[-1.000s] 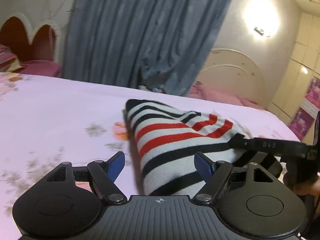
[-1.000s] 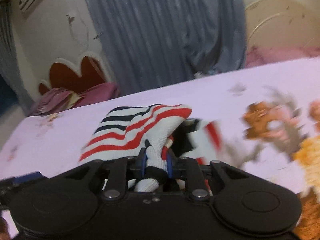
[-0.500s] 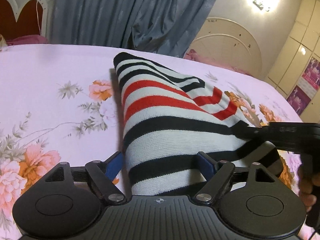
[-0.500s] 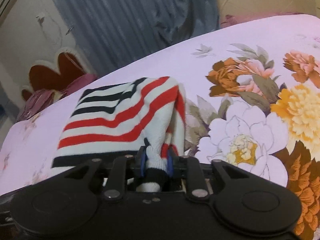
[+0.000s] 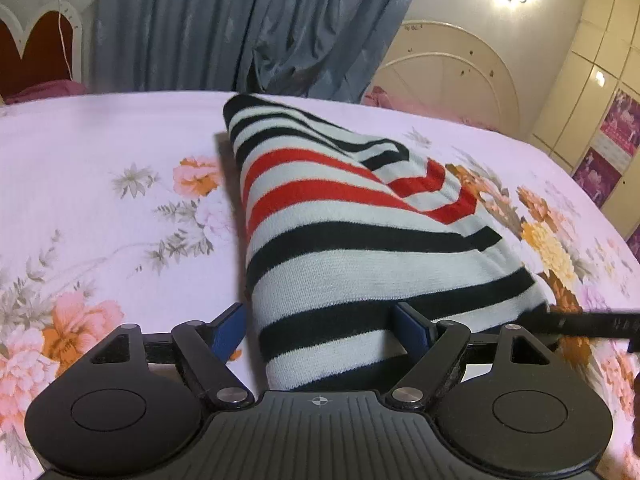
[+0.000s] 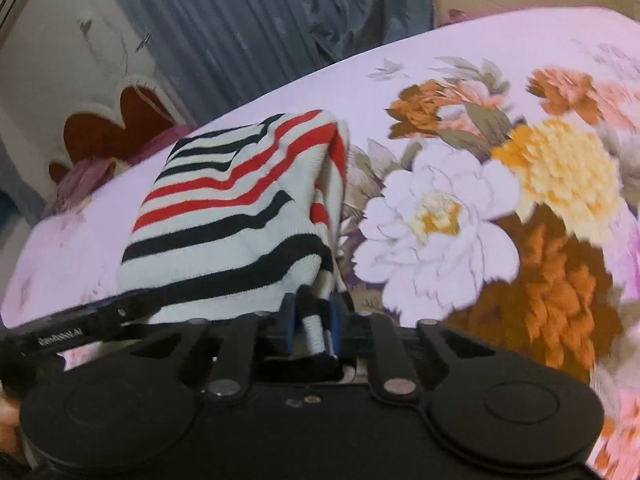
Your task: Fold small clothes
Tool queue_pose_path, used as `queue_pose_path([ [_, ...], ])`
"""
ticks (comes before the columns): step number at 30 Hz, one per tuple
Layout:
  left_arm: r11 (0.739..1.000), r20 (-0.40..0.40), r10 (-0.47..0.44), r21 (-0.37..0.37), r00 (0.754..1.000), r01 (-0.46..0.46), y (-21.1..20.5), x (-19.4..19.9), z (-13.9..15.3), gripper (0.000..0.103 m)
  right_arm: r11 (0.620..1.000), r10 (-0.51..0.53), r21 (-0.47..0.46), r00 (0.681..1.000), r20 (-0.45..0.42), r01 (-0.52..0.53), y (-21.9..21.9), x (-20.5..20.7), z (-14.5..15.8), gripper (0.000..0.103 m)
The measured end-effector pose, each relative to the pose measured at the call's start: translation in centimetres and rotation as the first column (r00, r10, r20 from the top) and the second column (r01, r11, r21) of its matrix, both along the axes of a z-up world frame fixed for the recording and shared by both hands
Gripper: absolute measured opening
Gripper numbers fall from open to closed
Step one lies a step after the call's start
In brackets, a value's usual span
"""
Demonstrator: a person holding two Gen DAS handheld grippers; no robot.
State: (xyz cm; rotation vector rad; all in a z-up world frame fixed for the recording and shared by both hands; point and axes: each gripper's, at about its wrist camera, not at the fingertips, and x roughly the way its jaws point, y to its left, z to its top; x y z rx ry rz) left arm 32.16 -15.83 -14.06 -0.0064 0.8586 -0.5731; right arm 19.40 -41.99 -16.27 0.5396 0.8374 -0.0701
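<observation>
A folded striped garment (image 5: pixel 340 240) in white, black and red lies on the bed (image 5: pixel 100 208), on a pink sheet printed with flowers.

In the left wrist view the left tongs (image 5: pixel 320 330) stand spread wide, straddling the near end of the garment; the left blue pad (image 5: pixel 230 330) stands just clear of the fold's edge, and the right pad (image 5: pixel 414 328) sits against the cloth (whether it presses I cannot tell). Only the thin black tip of the right tongs (image 5: pixel 580 322) shows here, coming in from the right at the garment's near right corner.

The right wrist view shows what that one hides: the right tongs (image 6: pixel 312 330) have just been closing and are pinched on a bunched bit of white knit at the garment's near right corner. The left tongs' black finger (image 6: pixel 80 320) lies along the near left edge of the fold. A grey curtain (image 5: pixel 240 28) hangs beyond the bed.
</observation>
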Motion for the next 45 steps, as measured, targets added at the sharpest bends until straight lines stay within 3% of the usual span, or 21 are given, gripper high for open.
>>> queue_pose_path([
  [4, 1.000, -0.010, 0.003, 0.000, 1.000, -0.003, 0.0, 0.0, 0.1, 0.079, 1.000, 0.010, 0.021, 1.000, -0.029, -0.009, -0.3, -0.4, -0.6, 0.015],
  [8, 1.000, 0.002, 0.005, -0.004, 1.000, -0.005, 0.0, 0.0, 1.5, 0.079, 0.999, 0.018, -0.032, 1.000, 0.004, -0.018, -0.1, -0.1, 1.7, 0.027],
  [11, 0.998, 0.016, 0.033, -0.045, 0.999, -0.033, 0.5, 0.2, 3.1, 0.079, 1.000, -0.015, -0.010, 0.998, 0.067, 0.016, -1.0, 0.5, 3.4, 0.053],
  [17, 0.993, 0.027, 0.096, -0.069, 0.995, -0.094, 0.3, 3.0, 4.4, 0.079, 0.999, -0.036, -0.003, 0.997, 0.074, 0.036, -2.0, 5.4, 3.8, 0.050],
  [25, 0.987, 0.030, 0.152, -0.056, 0.988, -0.150, -1.2, 7.9, 3.6, 0.079, 0.997, -0.075, -0.034, 0.997, 0.026, 0.076, -1.2, 12.1, 1.2, 0.046],
  [28, 0.985, 0.007, 0.167, -0.049, 0.986, -0.167, -1.9, 9.6, 2.3, 0.079, 0.995, -0.099, -0.016, 0.994, 0.035, 0.100, -1.2, 12.8, 0.5, 0.033],
  [30, 0.982, -0.008, 0.188, -0.029, 0.982, -0.188, -2.2, 10.4, 1.0, 0.079, 0.992, -0.113, -0.055, 0.992, 0.060, 0.117, -0.8, 12.8, 0.5, 0.017],
  [32, 0.982, -0.033, 0.190, -0.006, 0.981, -0.190, -2.3, 10.7, -0.7, 0.079, 0.986, -0.129, -0.098, 0.988, 0.080, 0.137, -0.8, 12.6, 0.4, 0.011],
  [34, 0.982, -0.030, 0.187, -0.022, 0.982, -0.188, -2.3, 10.2, -1.6, 0.079, 0.980, -0.157, -0.114, 0.987, 0.038, 0.160, -1.5, 12.7, -1.0, 0.010],
  [37, 0.983, -0.016, 0.182, -0.014, 0.983, -0.182, -2.7, 10.1, -1.2, 0.079, 0.982, -0.149, -0.112, 0.988, 0.045, 0.153, -1.8, 12.4, -0.9, 0.012],
  [38, 0.983, -0.012, 0.181, -0.019, 0.983, -0.181, -2.6, 10.1, -0.8, 0.079, 0.980, -0.152, -0.125, 0.987, 0.049, 0.157, -1.8, 12.3, -0.7, 0.019],
  [40, 0.983, 0.026, 0.183, -0.024, 0.983, -0.182, -2.6, 10.2, -0.1, 0.079, 0.976, -0.181, -0.106, 0.978, 0.101, 0.192, -2.1, 11.7, 0.3, 0.021],
  [42, 0.981, 0.051, 0.193, -0.032, 0.980, -0.192, -2.6, 10.4, 0.3, 0.079, 0.964, -0.181, -0.166, 0.970, 0.160, 0.207, -1.3, 11.6, 1.5, 0.021],
  [45, 0.977, 0.028, 0.212, -0.036, 0.977, -0.211, -2.9, 11.9, 0.1, 0.079, 0.964, -0.107, -0.218, 0.973, 0.205, 0.152, 0.2, 12.8, 2.3, 0.020],
])
